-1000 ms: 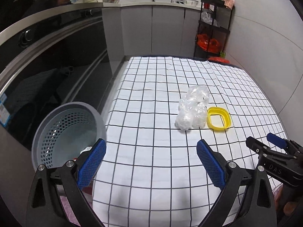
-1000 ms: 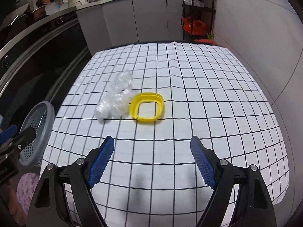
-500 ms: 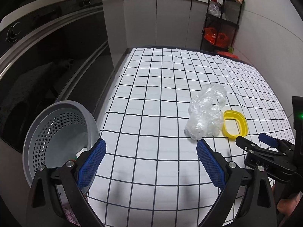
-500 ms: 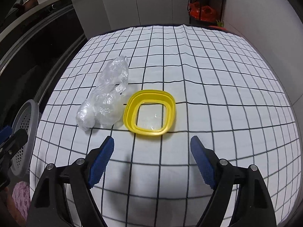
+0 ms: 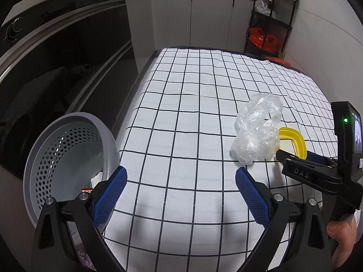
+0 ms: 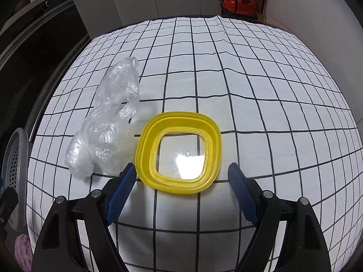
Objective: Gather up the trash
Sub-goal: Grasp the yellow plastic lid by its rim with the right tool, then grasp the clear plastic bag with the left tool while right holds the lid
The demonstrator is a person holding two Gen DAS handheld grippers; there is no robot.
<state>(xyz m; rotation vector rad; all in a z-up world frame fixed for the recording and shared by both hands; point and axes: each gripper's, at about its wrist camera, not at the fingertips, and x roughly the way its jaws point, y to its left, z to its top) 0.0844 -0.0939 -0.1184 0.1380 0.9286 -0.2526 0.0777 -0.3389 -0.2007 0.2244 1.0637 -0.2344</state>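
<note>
A crumpled clear plastic bag (image 5: 256,133) lies on the checked tablecloth (image 5: 192,104); it also shows in the right wrist view (image 6: 106,131). A yellow-rimmed lid with a clear centre (image 6: 179,151) lies flat beside it on the right, partly hidden in the left wrist view (image 5: 292,140). My right gripper (image 6: 181,188) is open, its fingertips on either side of the lid's near edge, just above the cloth. My left gripper (image 5: 179,195) is open and empty over the table's near left part, next to a grey perforated bin (image 5: 65,158) holding some scraps.
The bin stands off the table's left edge (image 6: 15,158). A dark oven front (image 5: 56,56) runs along the left. Grey cabinets (image 5: 192,15) and a black rack with orange bags (image 5: 270,27) stand beyond the table's far end. A white wall is on the right.
Both grippers have moved forward and lower. The right gripper has come up to the yellow lid until its open fingers flank the near edge. The left gripper has come nearer the bag.
</note>
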